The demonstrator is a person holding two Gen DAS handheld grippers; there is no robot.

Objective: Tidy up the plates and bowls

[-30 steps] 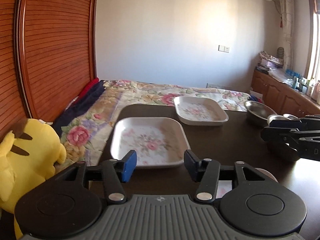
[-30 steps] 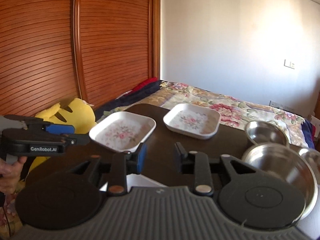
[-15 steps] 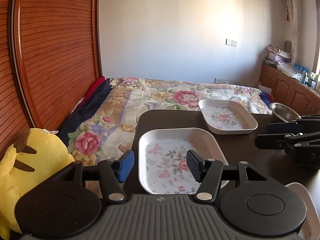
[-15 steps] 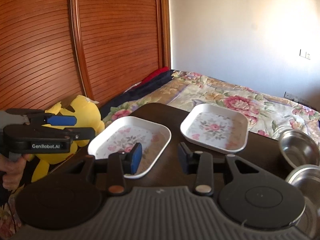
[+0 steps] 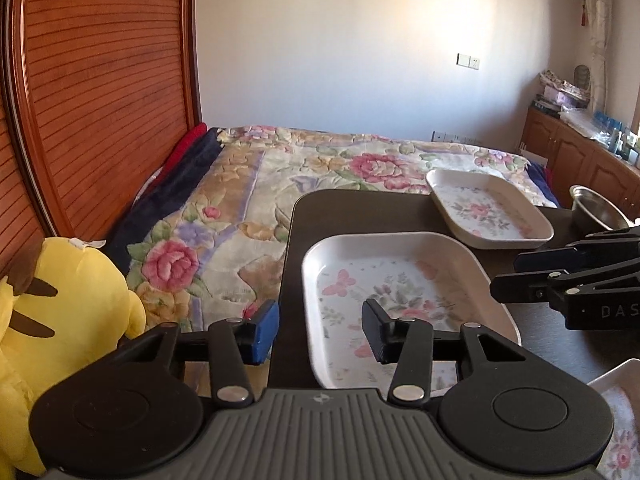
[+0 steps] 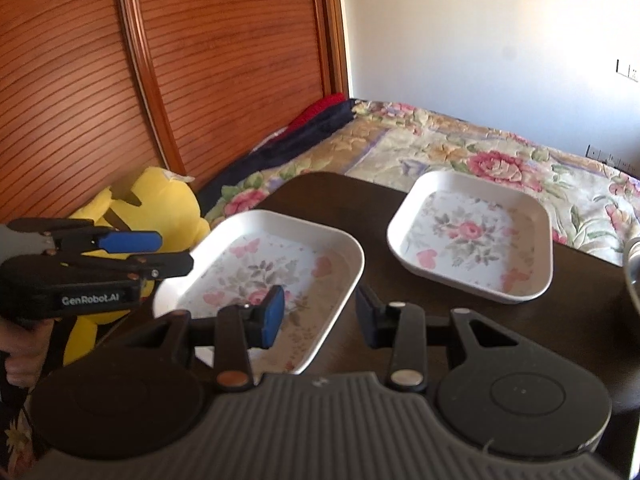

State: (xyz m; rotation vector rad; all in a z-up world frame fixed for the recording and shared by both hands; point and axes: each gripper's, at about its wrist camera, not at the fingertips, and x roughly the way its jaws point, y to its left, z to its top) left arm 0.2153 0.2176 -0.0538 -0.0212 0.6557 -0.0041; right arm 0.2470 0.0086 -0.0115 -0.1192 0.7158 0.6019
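Left wrist view: I have the left hand-held gripper (image 5: 318, 330) released, its fingers spread wide. The blue-padded finger (image 5: 264, 332) sits off the counter's left edge and the black one over the near plate (image 5: 404, 280). Nothing is between them except that plate's left rim. This plate is a white square dish with a flower print, lying flat on the dark counter (image 5: 352, 212) near its left edge. A second plate (image 5: 488, 208) of the same kind lies farther off and to the right, apart from the first. A steel bowl (image 5: 596, 208) stands right of it, partly cut off by the right hand-held gripper (image 5: 508, 276), which comes in from the right. I also see the corner of a third white dish (image 5: 620, 420) at the near right.

From the right wrist view, the right hand-held gripper (image 6: 320, 314) is released too, empty, with the near plate's (image 6: 272, 264) right rim in the gap between its fingers. The left hand-held gripper (image 6: 172, 254) comes in from the left, its tips at that plate's left rim. I cannot tell if they touch it. The far plate (image 6: 472, 236) lies flat to the right. A yellow plush (image 6: 160, 208) sits left of the counter, beside the flowered bed (image 6: 460, 148).
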